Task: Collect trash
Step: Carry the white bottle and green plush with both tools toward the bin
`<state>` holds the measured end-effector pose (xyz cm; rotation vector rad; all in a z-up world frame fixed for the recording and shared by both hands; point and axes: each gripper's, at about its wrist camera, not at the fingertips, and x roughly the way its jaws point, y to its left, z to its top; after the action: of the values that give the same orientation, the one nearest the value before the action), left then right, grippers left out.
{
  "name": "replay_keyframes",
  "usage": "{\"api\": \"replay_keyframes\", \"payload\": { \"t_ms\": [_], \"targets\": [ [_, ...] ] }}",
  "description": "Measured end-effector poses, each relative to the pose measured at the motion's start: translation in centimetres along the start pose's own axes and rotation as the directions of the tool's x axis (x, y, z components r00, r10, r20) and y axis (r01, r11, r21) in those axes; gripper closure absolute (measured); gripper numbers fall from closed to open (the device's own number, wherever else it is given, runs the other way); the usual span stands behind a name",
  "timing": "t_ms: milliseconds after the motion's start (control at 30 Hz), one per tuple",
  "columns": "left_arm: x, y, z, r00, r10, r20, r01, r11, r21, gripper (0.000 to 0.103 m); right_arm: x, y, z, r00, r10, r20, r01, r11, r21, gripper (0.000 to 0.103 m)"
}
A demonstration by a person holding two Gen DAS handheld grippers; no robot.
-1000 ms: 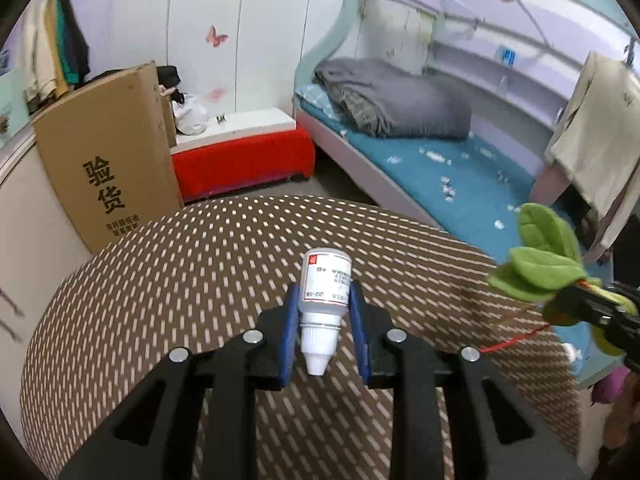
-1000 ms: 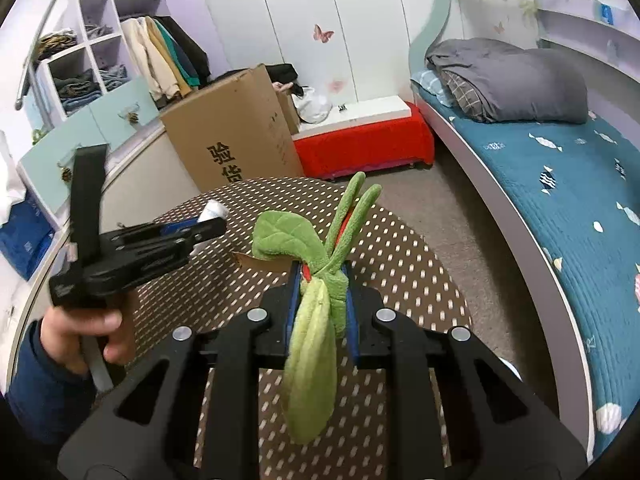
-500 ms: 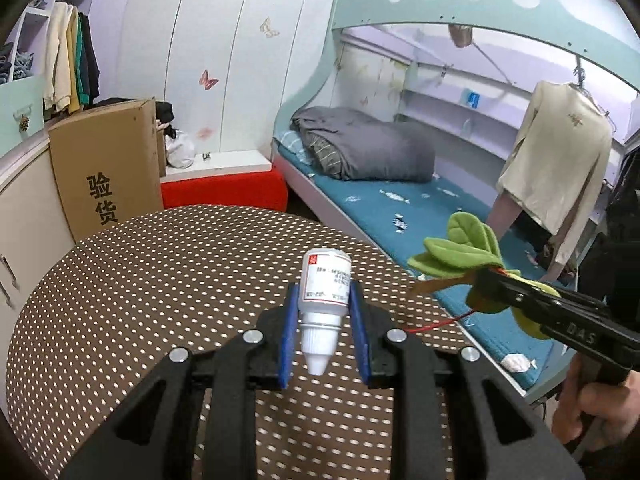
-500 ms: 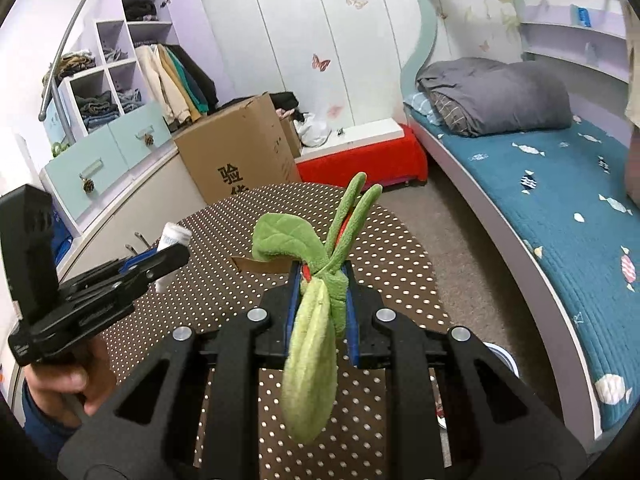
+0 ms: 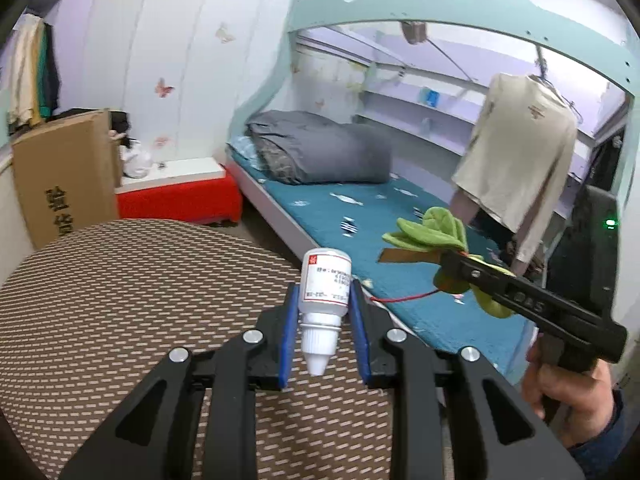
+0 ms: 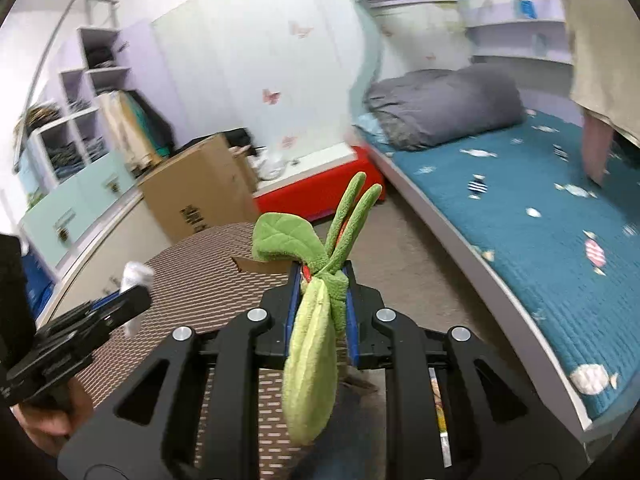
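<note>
My left gripper (image 5: 323,304) is shut on a small white dropper bottle (image 5: 325,295), nozzle pointing back at the camera, held above the right edge of the round dotted brown table (image 5: 120,288). My right gripper (image 6: 320,280) is shut on a green plush leafy toy (image 6: 316,320) with a brown paper tag and a red thread. The right gripper with the toy (image 5: 432,236) shows at the right of the left wrist view, over the bed. The left gripper with the bottle (image 6: 134,280) shows at the left of the right wrist view.
A teal bed (image 5: 360,216) with a grey duvet lies to the right. A red bench (image 5: 180,200) and a cardboard box (image 5: 64,172) stand behind the table. A beige shirt (image 5: 520,160) hangs at the right. Shelves and drawers (image 6: 76,152) line the left wall.
Both grippers have swung to the right, from over the table toward the bed side. Each keeps its hold. The current frames are motion-blurred.
</note>
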<state>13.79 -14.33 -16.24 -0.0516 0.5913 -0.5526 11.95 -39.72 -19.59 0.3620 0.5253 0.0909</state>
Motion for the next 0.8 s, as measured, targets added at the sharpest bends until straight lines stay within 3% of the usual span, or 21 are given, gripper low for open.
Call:
{"api": "replay_keyframes", "payload": {
  "t_ms": [267, 367, 567, 800],
  "targets": [
    [8.8, -7.6, -0.7, 0.984, -0.107, -0.144, 0.114, 0.993, 0.042, 0.079, 3.4, -11.3, -3.0, 0.983, -0.129, -0.131, 0.150, 0.974, 0.170, 0.084],
    [13.1, -9.6, -1.4, 0.961, -0.120, -0.249, 0.137, 0.989, 0.053, 0.079, 5.5, -14.7, -4.9, 0.969, -0.141, -0.202, 0.187, 0.955, 0.232, 0.084],
    [20.0, -11.9, -3.0, 0.916, -0.076, -0.394, 0.120, 0.989, 0.089, 0.079, 9.4, -18.4, -8.0, 0.945, -0.134, -0.297, 0.225, 0.928, 0.298, 0.082],
    [25.1, -12.3, -4.5, 0.861, 0.002, -0.508, 0.069, 0.990, 0.122, 0.079, 13.5, -20.8, -10.5, 0.918, -0.099, -0.384, 0.243, 0.905, 0.348, 0.081]
  ]
}}
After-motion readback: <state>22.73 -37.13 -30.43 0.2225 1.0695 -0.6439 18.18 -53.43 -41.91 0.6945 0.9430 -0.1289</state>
